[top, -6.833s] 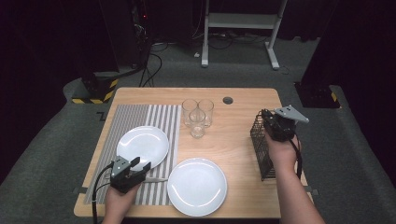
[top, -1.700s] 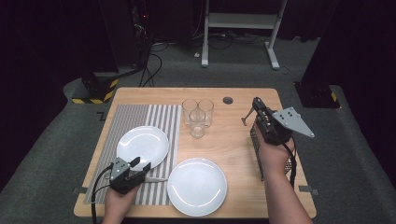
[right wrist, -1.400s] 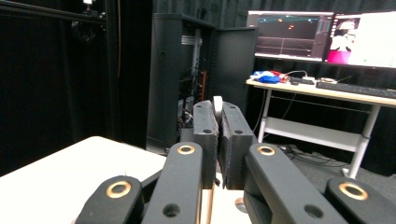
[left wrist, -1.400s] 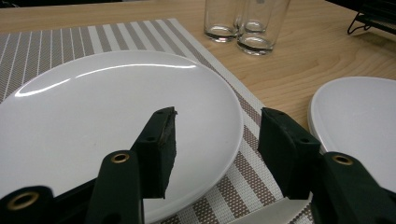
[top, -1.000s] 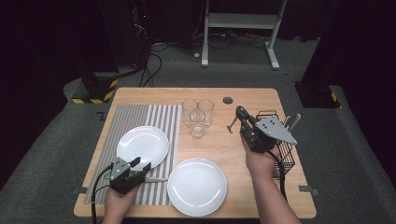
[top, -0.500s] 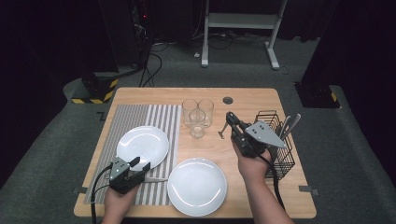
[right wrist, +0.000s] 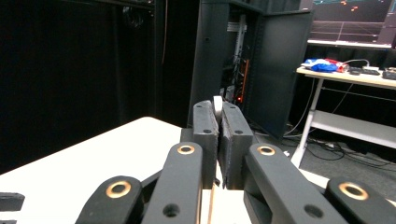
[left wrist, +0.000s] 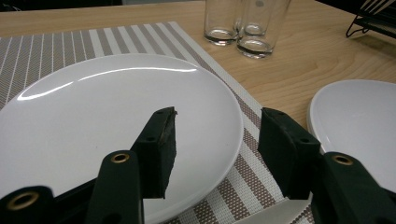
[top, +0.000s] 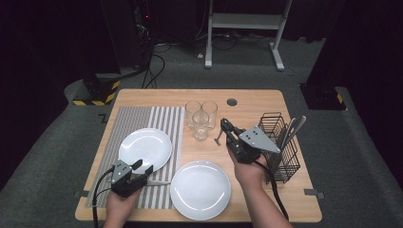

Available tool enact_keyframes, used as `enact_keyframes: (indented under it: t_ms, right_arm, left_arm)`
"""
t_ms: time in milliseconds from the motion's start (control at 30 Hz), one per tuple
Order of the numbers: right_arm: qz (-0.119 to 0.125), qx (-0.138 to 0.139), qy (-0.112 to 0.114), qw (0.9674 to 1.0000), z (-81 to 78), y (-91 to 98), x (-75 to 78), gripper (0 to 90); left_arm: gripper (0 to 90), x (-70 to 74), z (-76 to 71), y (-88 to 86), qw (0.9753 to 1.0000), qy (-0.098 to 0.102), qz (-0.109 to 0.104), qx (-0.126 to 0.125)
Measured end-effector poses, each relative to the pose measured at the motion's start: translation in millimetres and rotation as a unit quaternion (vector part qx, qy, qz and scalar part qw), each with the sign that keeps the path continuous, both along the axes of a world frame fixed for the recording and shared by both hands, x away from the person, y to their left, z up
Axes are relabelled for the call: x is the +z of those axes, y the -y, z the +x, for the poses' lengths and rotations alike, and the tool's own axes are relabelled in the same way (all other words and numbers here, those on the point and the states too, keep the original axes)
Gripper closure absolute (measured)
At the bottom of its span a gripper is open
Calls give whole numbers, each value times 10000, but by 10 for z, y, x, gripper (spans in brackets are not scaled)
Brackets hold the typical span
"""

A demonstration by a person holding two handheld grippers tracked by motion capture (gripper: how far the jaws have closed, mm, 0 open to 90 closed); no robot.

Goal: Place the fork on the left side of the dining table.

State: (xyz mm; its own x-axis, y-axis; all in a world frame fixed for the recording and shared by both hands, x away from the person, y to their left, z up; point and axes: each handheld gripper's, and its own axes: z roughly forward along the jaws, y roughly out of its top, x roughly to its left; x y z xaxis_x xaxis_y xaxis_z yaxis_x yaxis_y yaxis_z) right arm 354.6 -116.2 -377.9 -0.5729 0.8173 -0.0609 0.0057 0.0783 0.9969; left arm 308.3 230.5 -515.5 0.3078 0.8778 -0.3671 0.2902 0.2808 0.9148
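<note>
left gripper [top: 135, 171]: jaws wide, empty, at 7 o'clock on striped placemat [top: 142, 123], white knife handle [top: 159, 182] beside | round white plates [top: 200, 189] set | right gripper [top: 227, 129]: pinching metal utensil [top: 219, 137], 1 o'clock of near plate | remaining cutlery in black wire caddy [top: 280, 147], 3 o'clock

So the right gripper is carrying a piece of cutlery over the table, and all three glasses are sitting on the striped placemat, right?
Not quite. The right gripper does hold a piece of cutlery, pinched between its jaws above the table. But the three glasses stand on bare wood just past the edge of the striped placemat, not on it. The high view shows this.
</note>
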Motion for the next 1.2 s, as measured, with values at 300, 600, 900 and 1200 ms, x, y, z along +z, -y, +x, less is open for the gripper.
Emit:
enact_keyframes:
  t_ms: [300,600,900,1200]
  right_arm:
    - [-32,153,-51,9999,-14,-119,-52,866]
    - [-53,292,-117,9995,-36,-226,-121,866]
    - [-59,476,-237,9986,-57,-363,-225,866]
    - [-64,632,-295,9975,-87,-475,-296,866]
  left_arm:
    - [465,6,0,-1,10000,20,-24,8]
    - [464,13,-9,7,10000,27,-40,4]
    - [464,21,-21,23,10000,40,-19,-28]
    - [464,46,-44,60,9999,101,-50,-78]
